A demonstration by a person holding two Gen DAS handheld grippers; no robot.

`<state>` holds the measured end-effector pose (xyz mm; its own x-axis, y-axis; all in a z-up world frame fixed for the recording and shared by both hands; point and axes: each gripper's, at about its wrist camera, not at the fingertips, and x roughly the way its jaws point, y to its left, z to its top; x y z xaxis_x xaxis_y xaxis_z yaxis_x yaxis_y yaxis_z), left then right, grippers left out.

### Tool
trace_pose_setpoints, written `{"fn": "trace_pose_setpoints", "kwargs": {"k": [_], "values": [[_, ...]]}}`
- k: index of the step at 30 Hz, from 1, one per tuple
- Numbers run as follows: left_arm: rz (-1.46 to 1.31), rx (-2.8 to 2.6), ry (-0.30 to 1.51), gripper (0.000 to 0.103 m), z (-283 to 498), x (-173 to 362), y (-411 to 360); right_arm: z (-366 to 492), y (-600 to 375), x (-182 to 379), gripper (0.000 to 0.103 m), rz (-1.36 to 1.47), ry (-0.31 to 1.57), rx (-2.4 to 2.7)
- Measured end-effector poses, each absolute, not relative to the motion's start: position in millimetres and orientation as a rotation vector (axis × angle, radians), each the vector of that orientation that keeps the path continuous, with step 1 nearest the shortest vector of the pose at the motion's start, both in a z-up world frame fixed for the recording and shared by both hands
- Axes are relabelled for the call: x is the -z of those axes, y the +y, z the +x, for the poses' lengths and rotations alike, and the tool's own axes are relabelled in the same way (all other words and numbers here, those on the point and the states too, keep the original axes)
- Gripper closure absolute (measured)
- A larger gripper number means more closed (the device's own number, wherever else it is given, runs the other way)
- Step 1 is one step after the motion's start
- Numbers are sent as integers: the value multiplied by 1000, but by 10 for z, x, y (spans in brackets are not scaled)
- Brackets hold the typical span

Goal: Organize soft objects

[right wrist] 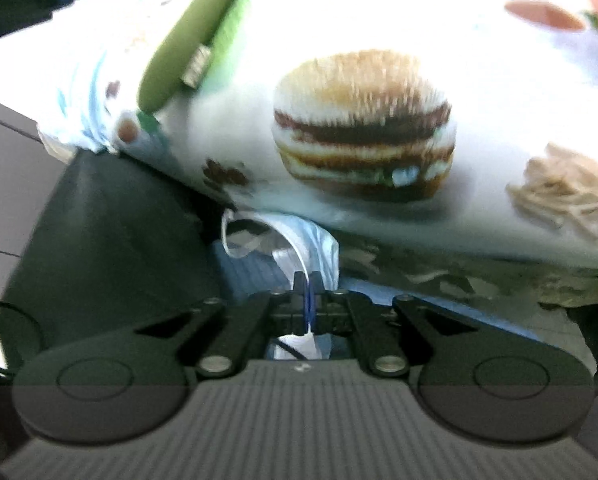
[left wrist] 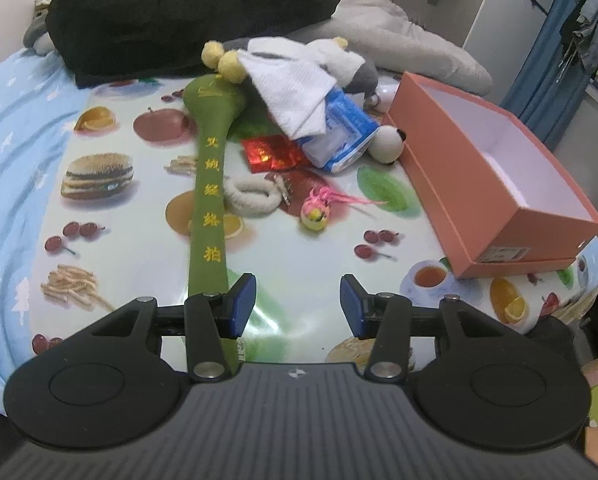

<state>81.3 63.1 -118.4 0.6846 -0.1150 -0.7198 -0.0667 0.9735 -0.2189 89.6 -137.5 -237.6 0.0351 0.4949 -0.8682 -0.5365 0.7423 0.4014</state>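
**Blue pads apart on the left, pinched on thin plastic on the right**

Blue-padded and spread, the left gripper point(left wrist: 297, 303) hangs above the near part of the tablecloth point(left wrist: 307, 240) with nothing between its jaws; only printed cloth shows in the gap. Its left finger point(left wrist: 241, 304) overlaps the lower end of the long green padded stick point(left wrist: 209, 184), which carries yellow embroidered characters and runs away from the gripper toward the pile at the far side.

The right gripper point(right wrist: 308, 300) has its jaws drawn together on a thin sheet of whitish, translucent plastic bag point(right wrist: 299, 240) that hangs below the table's edge; the view is blurred, and the bag's contents cannot be made out. Above it, the cloth's burger print point(right wrist: 363, 128) and the green stick's end show on the tabletop.

Beyond the left gripper, near the stick's middle, lie a cream fuzzy ring point(left wrist: 251, 197) and a small pink-and-yellow pouch with pink tassels point(left wrist: 319, 210). Farther back sit a red foil packet point(left wrist: 273, 153), a blue-and-white soft pack point(left wrist: 339, 136), a white towel point(left wrist: 295, 92) draped over it, and a round white plush head point(left wrist: 388, 145) touching the orange box point(left wrist: 499, 200). That box stands open on the right, its white inside showing. Behind everything lie a black bag point(left wrist: 187, 16) and a grey plush point(left wrist: 399, 40).
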Motion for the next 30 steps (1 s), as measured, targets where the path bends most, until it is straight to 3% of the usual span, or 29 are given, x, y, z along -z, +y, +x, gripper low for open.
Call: {"fn": "trace_pose_setpoints", "kwargs": {"k": [15,30], "values": [[-243,24,749,50,592,801,602,751,-1667,1564,99,-1,1151,-807],[-219,103,638,50,759,138,209,971,-1947,523,99,-23,798,-697]]}}
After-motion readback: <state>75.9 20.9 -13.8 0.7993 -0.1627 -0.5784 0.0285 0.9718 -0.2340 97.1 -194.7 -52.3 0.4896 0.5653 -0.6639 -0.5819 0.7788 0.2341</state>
